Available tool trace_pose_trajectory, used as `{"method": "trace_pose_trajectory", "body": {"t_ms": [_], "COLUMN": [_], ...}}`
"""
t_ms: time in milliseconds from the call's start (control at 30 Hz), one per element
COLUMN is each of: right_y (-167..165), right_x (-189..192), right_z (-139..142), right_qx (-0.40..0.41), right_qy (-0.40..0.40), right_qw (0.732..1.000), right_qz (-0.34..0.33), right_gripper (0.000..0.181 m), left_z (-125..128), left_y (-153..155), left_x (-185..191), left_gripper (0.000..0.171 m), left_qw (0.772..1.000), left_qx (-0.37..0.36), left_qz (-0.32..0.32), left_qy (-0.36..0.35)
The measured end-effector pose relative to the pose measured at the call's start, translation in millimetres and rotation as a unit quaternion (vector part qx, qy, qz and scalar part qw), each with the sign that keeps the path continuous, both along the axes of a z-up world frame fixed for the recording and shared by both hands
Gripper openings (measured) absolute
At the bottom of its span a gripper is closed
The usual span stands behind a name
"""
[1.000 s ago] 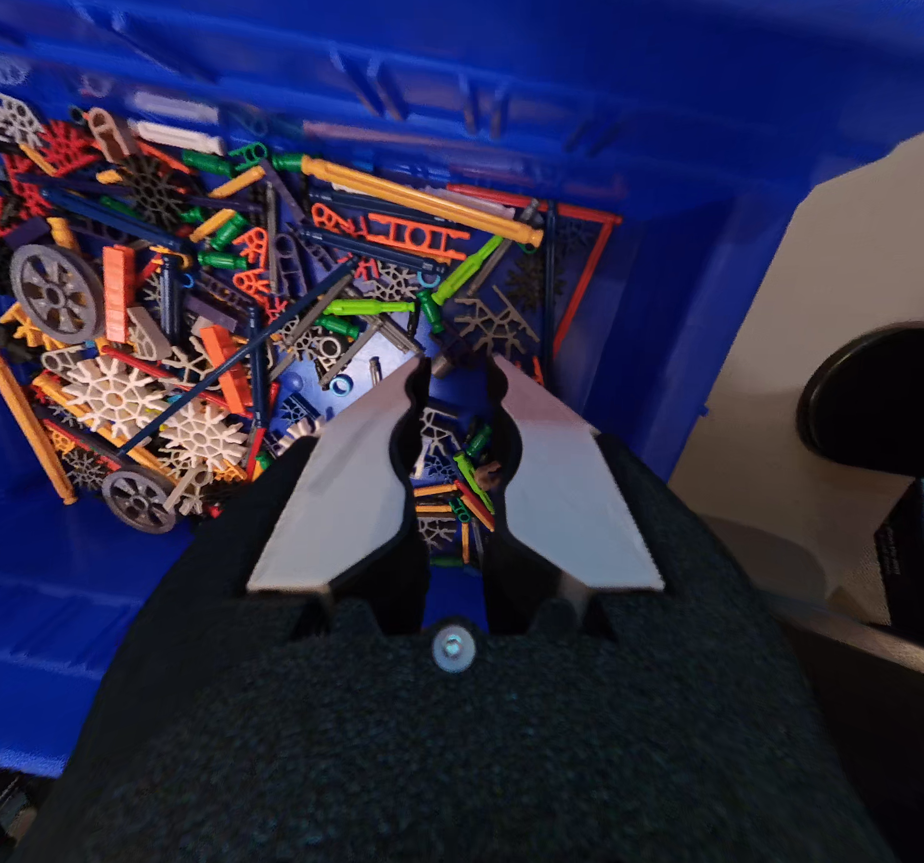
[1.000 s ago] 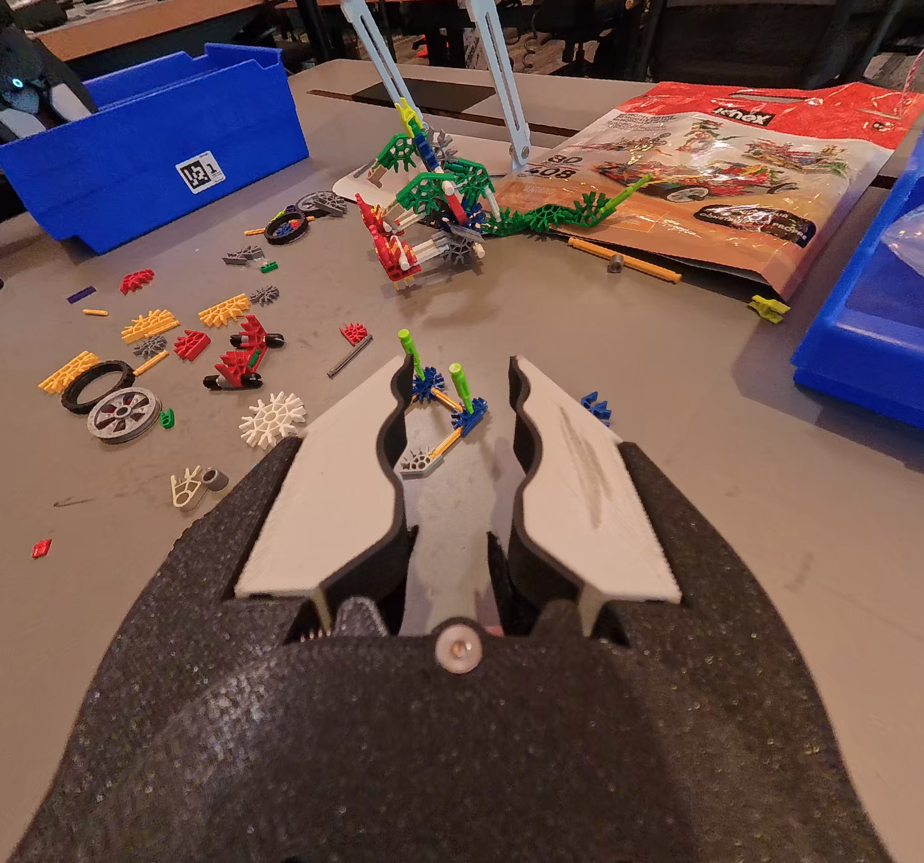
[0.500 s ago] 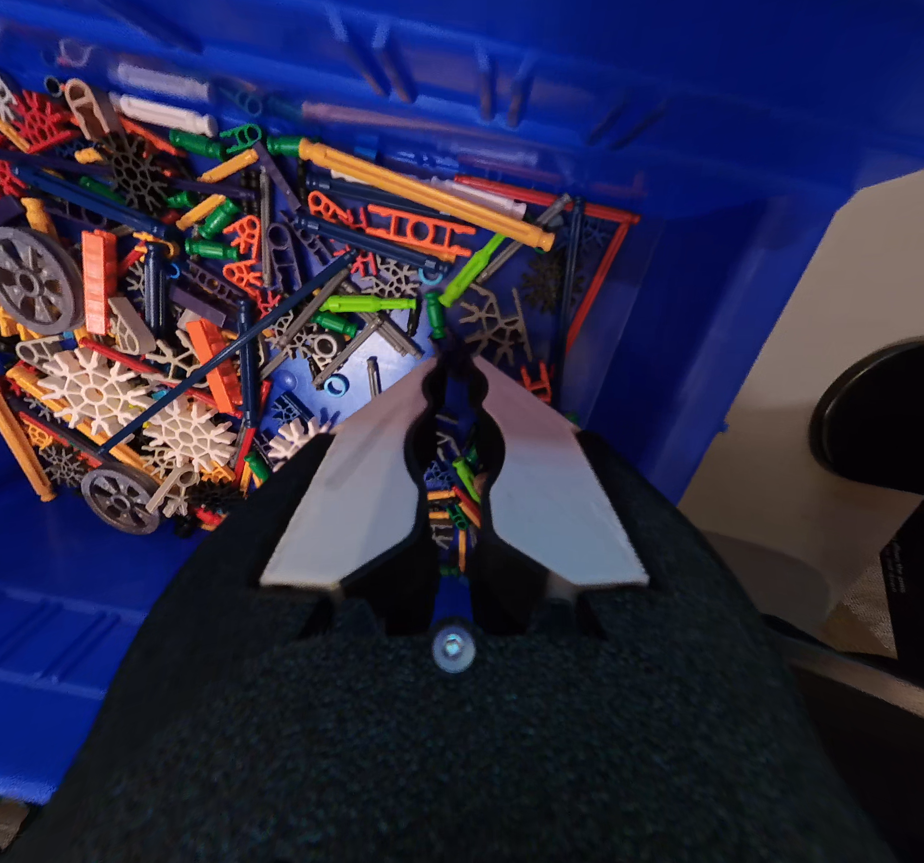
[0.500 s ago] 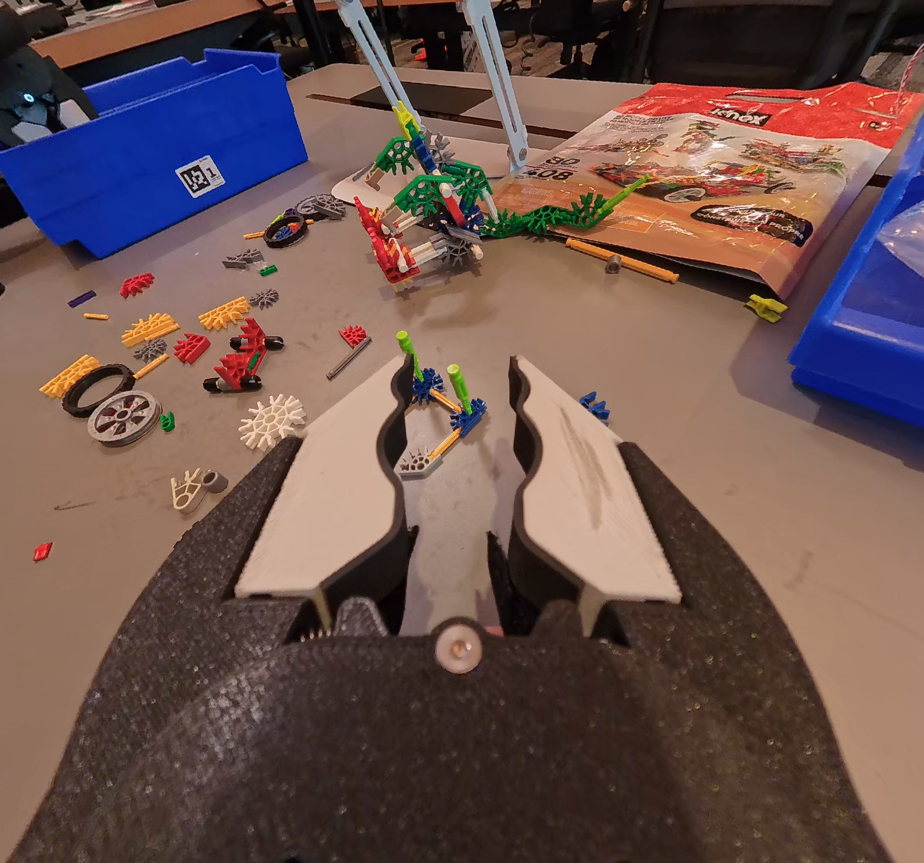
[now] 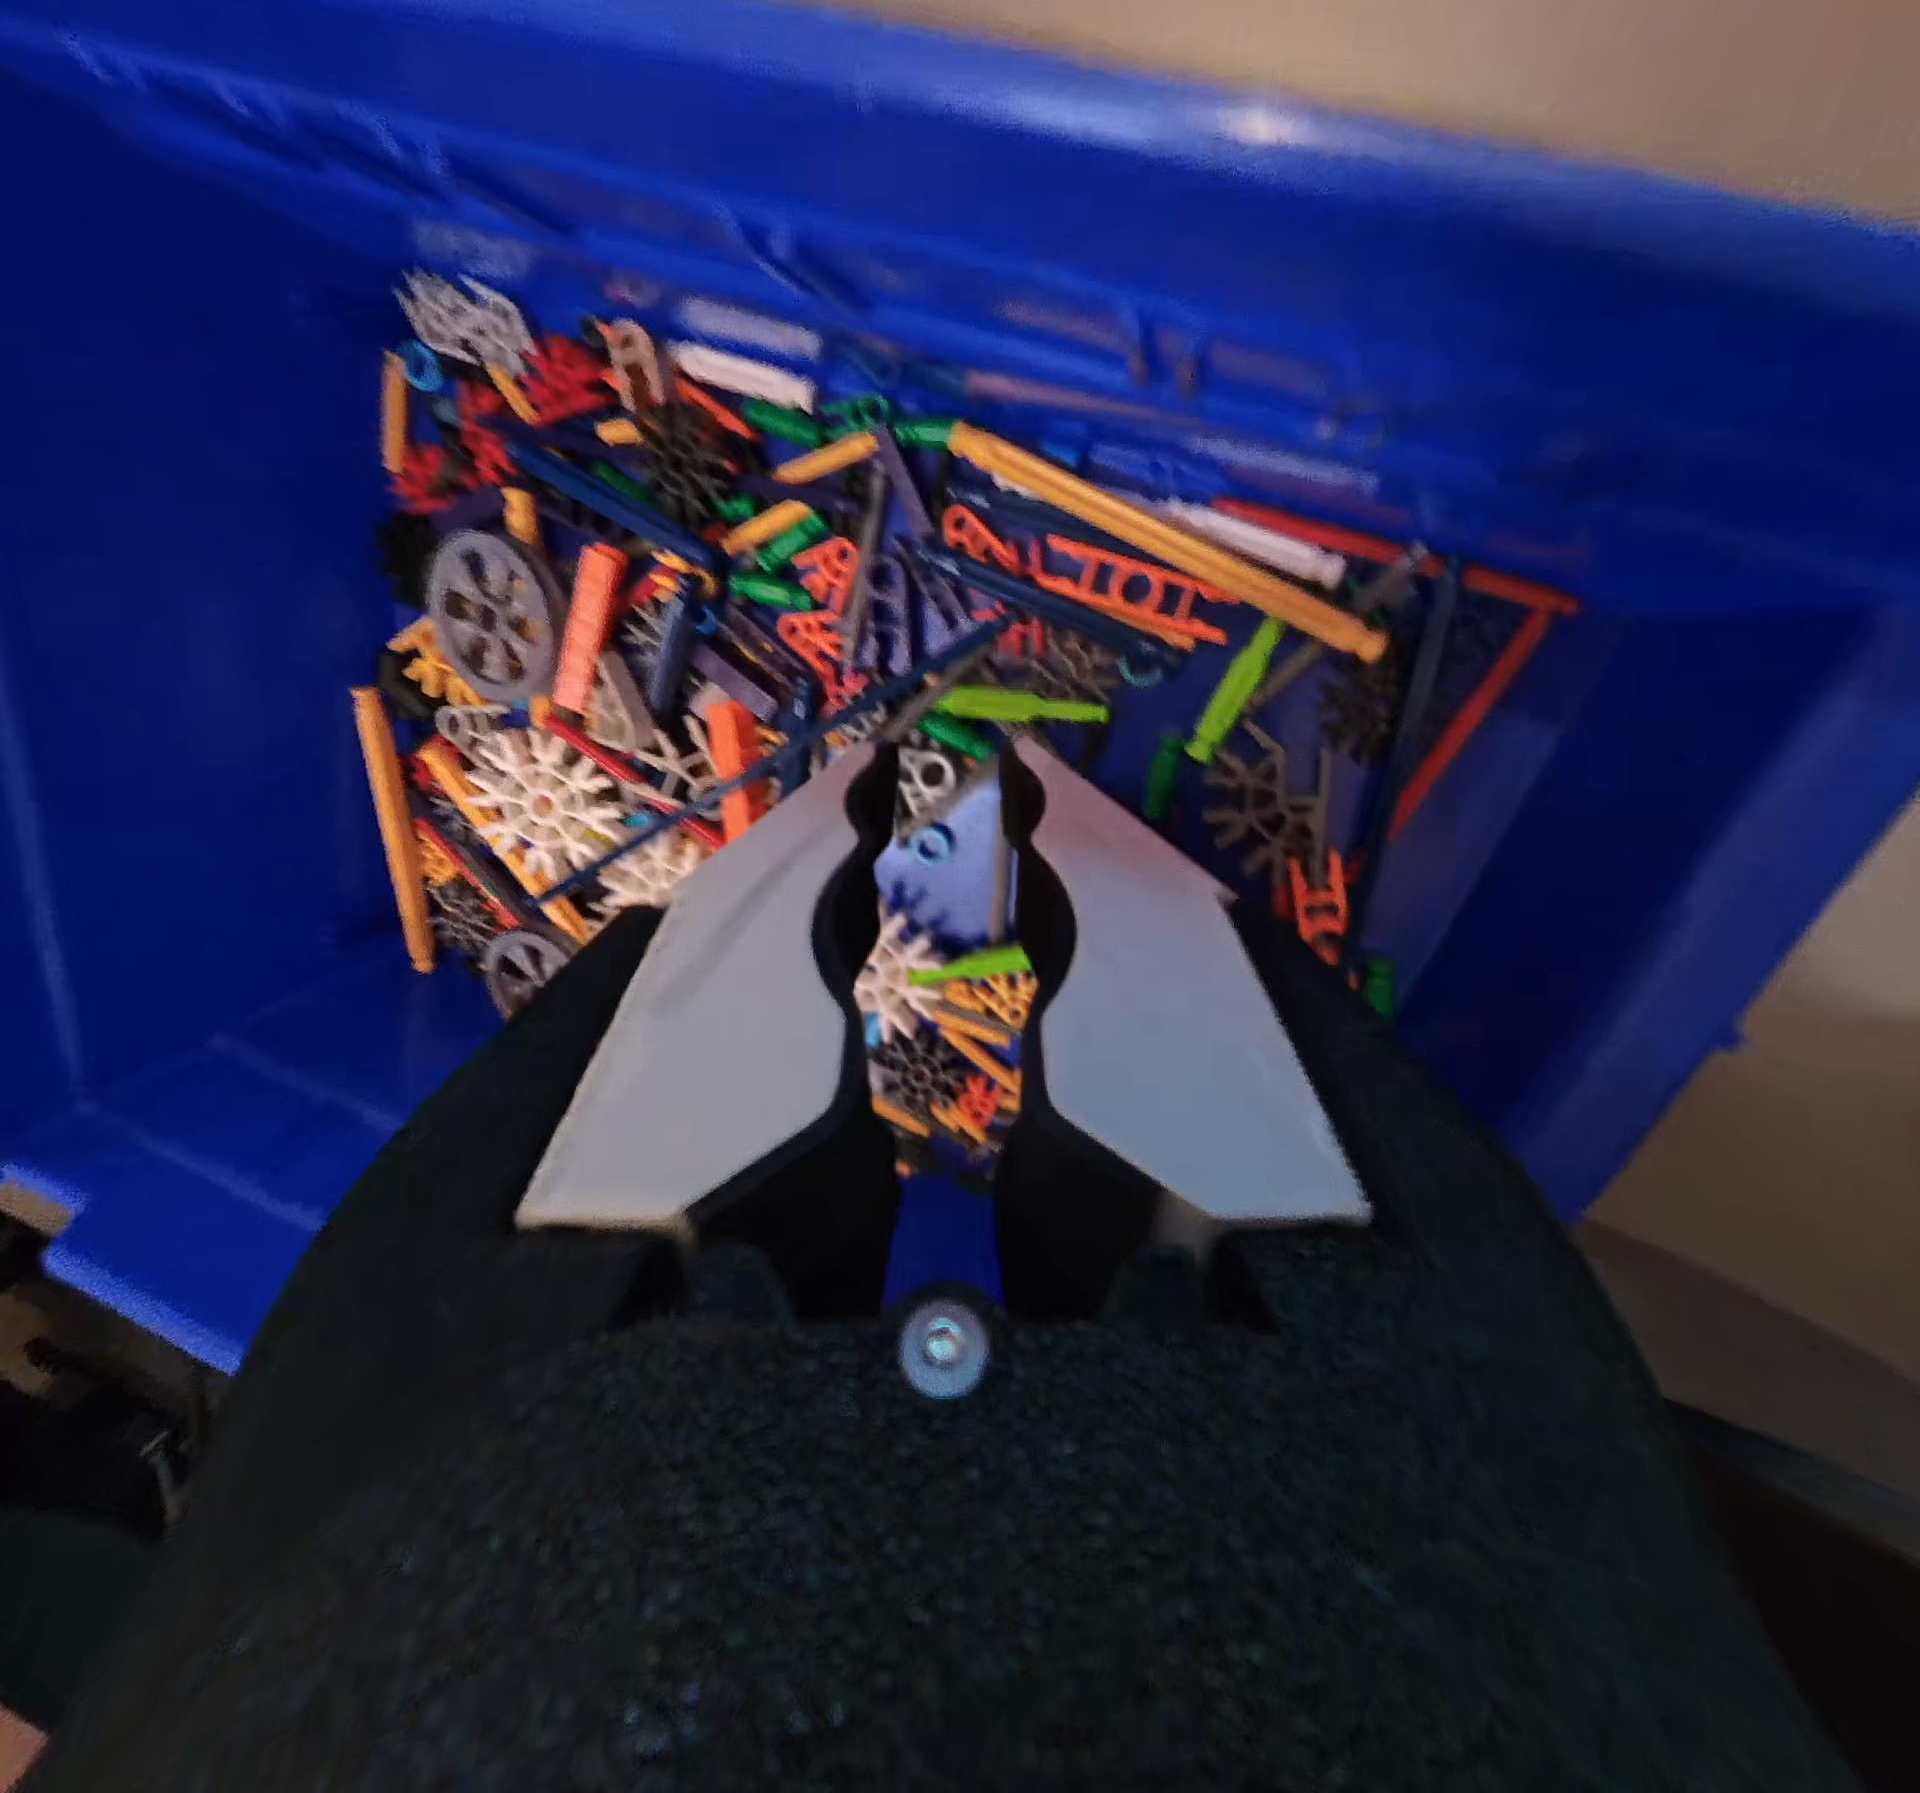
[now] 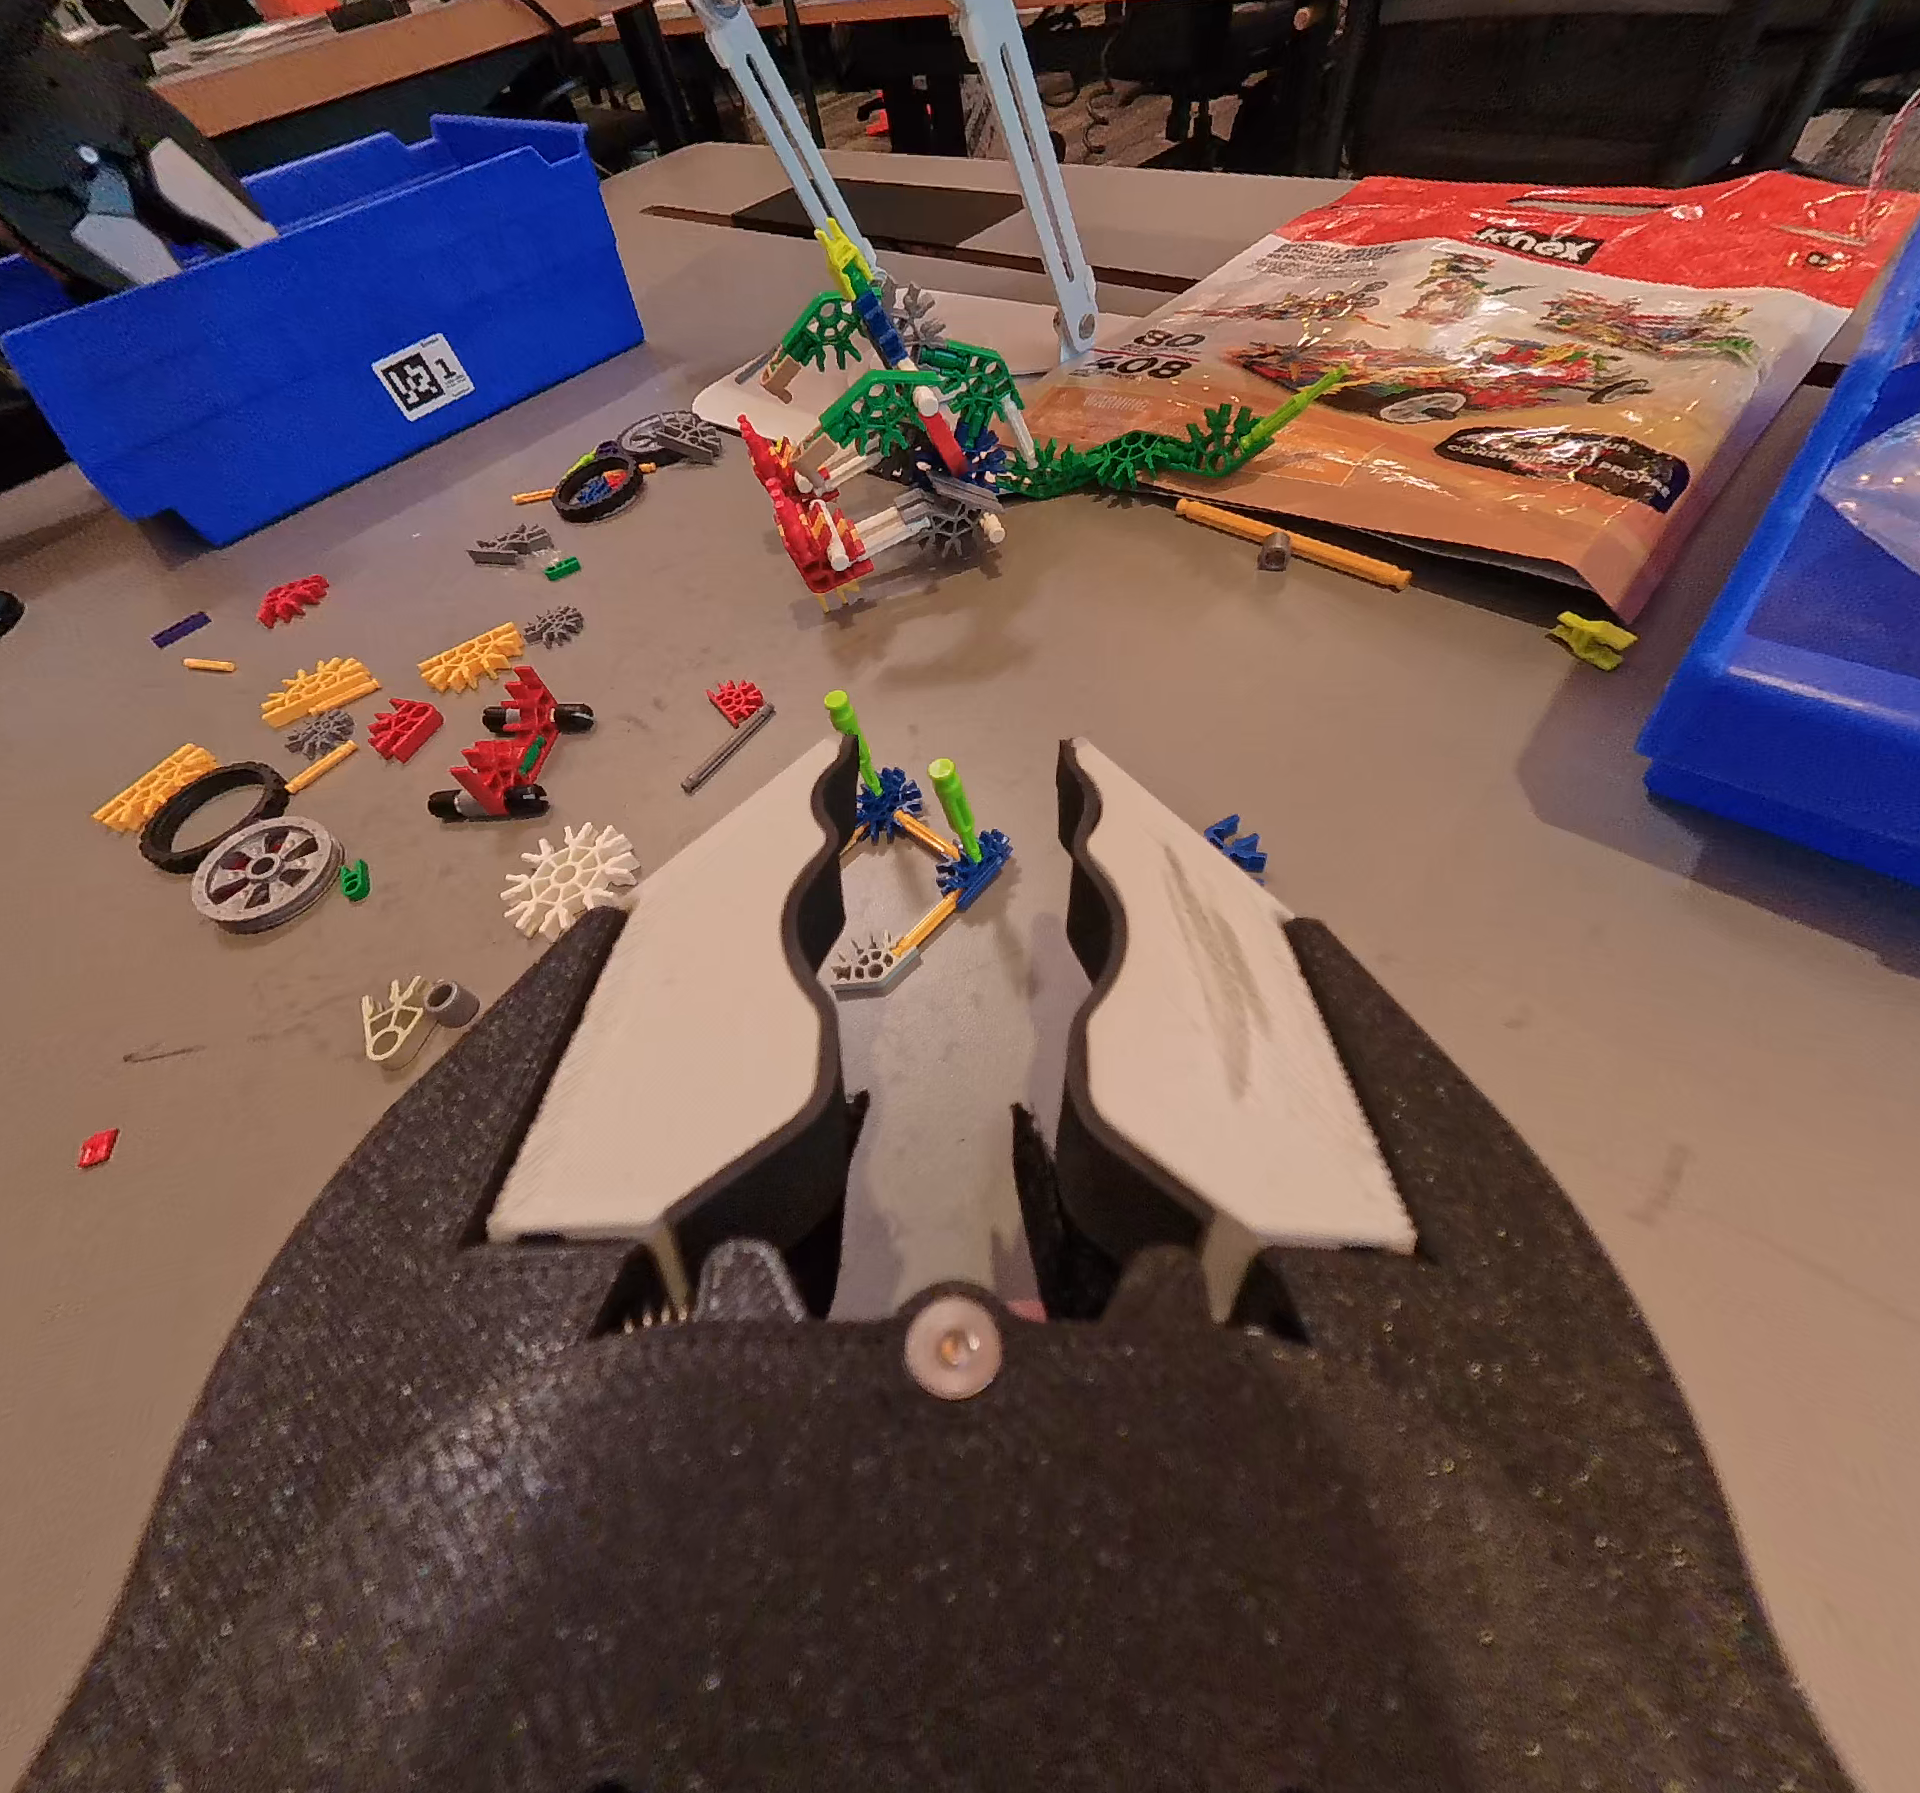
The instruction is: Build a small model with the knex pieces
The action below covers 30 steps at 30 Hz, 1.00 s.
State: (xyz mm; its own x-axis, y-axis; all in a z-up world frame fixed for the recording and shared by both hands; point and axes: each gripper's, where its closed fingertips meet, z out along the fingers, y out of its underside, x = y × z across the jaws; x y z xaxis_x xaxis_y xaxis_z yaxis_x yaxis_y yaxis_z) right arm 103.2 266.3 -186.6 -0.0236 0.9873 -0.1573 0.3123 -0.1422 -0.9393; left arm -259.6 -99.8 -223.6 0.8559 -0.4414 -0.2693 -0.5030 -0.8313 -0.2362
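My left gripper [image 5: 945, 756] hangs over a blue bin [image 5: 1143, 154] holding a heap of small rods, connectors and wheels [image 5: 727, 621]. Its jaws stand a narrow gap apart, and I see nothing held between them. A lime rod [image 5: 1013, 707] lies in the bin just beyond the tips. The view is blurred. My right gripper [image 6: 945, 756] is open and empty, low over the grey table. A small assembly of blue connectors, lime and yellow rods and a grey connector [image 6: 925, 839] stands between its fingertips. The left gripper also shows in the right wrist view [image 6: 125, 205], above the bin [image 6: 312, 341].
A green and red toy model [image 6: 883, 455] stands mid-table beside a red printed bag [image 6: 1455, 361]. Loose pieces, a white snowflake connector [image 6: 569, 876] and a grey wheel [image 6: 265, 870] lie to the left. A second blue bin [image 6: 1787, 704] sits at the right. A white stand's legs [image 6: 1023, 164] rise behind. The grippers' ends are close to 50 centimetres from one another.
My left gripper closed almost fully down among the pieces, then pulled back from the heap with the jaws a little wider. The right gripper has stayed still and open.
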Motion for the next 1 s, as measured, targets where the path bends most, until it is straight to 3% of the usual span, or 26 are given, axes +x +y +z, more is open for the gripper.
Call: {"method": "trace_pose_trajectory", "body": {"t_ms": [233, 467, 1000], "right_y": [0.3, 0.1, -0.7], "right_x": [-0.1, 0.1, 1.1], "right_z": [-0.4, 0.0, 2.6], "right_qx": [-0.001, -0.001, -0.003], "right_qy": [-0.001, 0.0, 0.009], "right_qw": [1.0, 1.0, 1.0], "right_qz": [0.0, 0.0, 0.003], "right_gripper": [0.038, 0.038, 0.039], "left_z": [0.1, -25.4, -26.4], "left_y": [31.0, 28.9, 24.6], "left_x": [-11.1, -10.2, -6.7], "left_gripper": [0.017, 0.011, 0.007], "left_qw": [0.999, 1.0, 0.999], "left_qx": [0.047, 0.013, 0.015], "left_qz": [0.019, 0.017, 0.025], "left_qy": [-0.002, -0.004, -0.031]}}
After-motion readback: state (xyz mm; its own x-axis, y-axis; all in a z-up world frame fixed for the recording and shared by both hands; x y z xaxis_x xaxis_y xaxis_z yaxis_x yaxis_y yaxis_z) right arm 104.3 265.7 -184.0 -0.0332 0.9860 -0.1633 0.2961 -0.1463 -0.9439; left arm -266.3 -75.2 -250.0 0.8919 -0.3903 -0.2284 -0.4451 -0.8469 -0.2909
